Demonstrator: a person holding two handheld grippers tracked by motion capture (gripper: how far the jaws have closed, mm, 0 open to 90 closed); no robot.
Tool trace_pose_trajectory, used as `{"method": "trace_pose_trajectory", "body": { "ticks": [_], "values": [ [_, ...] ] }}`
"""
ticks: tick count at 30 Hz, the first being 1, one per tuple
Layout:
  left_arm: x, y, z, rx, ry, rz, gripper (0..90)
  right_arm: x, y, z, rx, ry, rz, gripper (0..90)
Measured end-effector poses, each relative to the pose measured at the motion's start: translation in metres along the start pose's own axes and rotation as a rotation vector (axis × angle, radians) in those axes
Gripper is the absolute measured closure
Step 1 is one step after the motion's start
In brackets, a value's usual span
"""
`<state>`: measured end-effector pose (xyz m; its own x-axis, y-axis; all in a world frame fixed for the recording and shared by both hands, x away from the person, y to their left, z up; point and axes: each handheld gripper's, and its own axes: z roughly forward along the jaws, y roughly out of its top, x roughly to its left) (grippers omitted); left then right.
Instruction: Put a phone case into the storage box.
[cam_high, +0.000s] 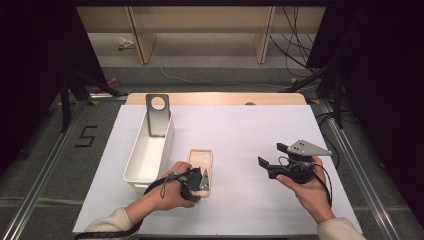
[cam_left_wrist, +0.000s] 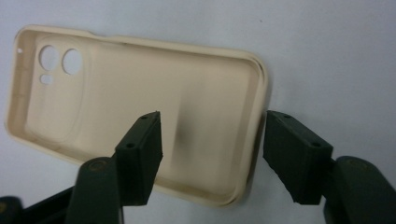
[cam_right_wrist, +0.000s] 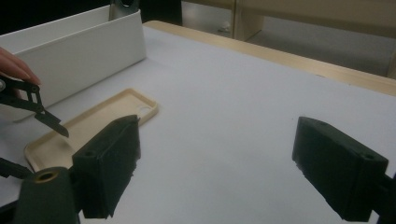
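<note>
A: What lies across the middle of the frame?
B: A beige phone case (cam_left_wrist: 140, 121), hollow side up, camera holes at upper left, on a white surface (cam_left_wrist: 327, 56).
A: And the left gripper (cam_left_wrist: 212, 154)?
B: One jaw over the case's inside, the other just outside its right edge, not pressing.

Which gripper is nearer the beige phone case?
Left. The left gripper is right at the phone case, jaws straddling its end wall, not yet pressing it. The right gripper hovers well off to the case's right, jaws open and empty.
</note>
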<state>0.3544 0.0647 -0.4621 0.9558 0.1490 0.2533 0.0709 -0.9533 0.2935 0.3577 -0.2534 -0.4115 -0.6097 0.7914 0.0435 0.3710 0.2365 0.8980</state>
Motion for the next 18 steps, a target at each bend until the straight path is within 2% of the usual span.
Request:
{"method": "trace_pose_trajectory", "body": {
  "ticks": [7, 14, 17, 18],
  "values": [
    [-0.0002, 0.0008, -0.0007, 0.004, -0.043, 0.008, 51.9, 0.0002, -0.0002, 0.0002, 0.000, 0.001, 0.001, 16.0],
    [-0.0010, 0.0021, -0.0010, 0.013, -0.069, 0.025, 60.9, 0.0003, -0.0002, 0.0002, 0.000, 0.003, 0.000, 16.0],
    [-0.0025, 0.0022, -0.0010, 0.016, -0.086, 0.018, 64.0, 0.0004, -0.0001, 0.0002, 0.005, 0.004, 0.000, 16.0],
    [-0.0019, 0.0026, -0.0011, 0.015, -0.081, 0.034, 64.8, 0.0004, -0.0001, 0.0002, 0.005, 0.004, 0.000, 16.0]
  ]
}}
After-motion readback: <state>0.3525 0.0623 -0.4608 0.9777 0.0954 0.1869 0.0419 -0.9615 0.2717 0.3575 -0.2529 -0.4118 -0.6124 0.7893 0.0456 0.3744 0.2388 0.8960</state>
